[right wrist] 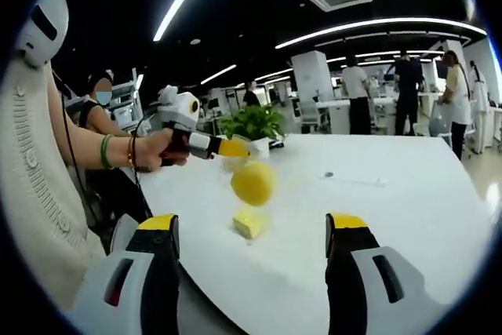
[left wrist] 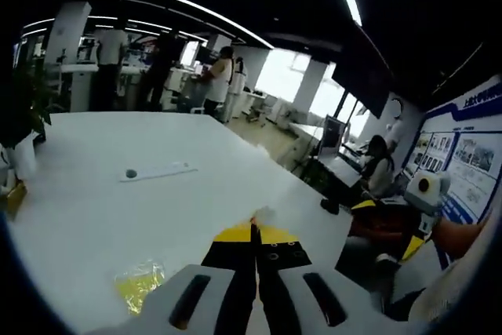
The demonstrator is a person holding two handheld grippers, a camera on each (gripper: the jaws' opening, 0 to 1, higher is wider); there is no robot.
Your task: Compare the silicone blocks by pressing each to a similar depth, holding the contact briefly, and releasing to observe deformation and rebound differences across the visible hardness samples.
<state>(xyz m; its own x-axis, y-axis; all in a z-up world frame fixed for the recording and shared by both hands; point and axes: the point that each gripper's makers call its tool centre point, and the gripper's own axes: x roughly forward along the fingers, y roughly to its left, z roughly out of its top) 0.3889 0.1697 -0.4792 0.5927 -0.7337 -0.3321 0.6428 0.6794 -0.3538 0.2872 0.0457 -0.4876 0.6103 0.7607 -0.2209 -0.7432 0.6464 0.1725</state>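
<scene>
A yellow silicone block lies on the white table; in the left gripper view it shows as a yellow block beside my jaws. A blurred yellow rounded piece hangs in the air just above that block and below the tip of my left gripper, which a hand holds. Whether it touches the tip I cannot tell. My left gripper has its jaws pressed together, with a pale blur at the tip. My right gripper stands wide open in front of the block, nothing between its fingers, and it is also seen as the right gripper.
A white strip with a small dark round thing lies farther out on the table, seen again as the strip. A potted plant stands at the table's far end. A person sits past the table edge, and several more people stand behind.
</scene>
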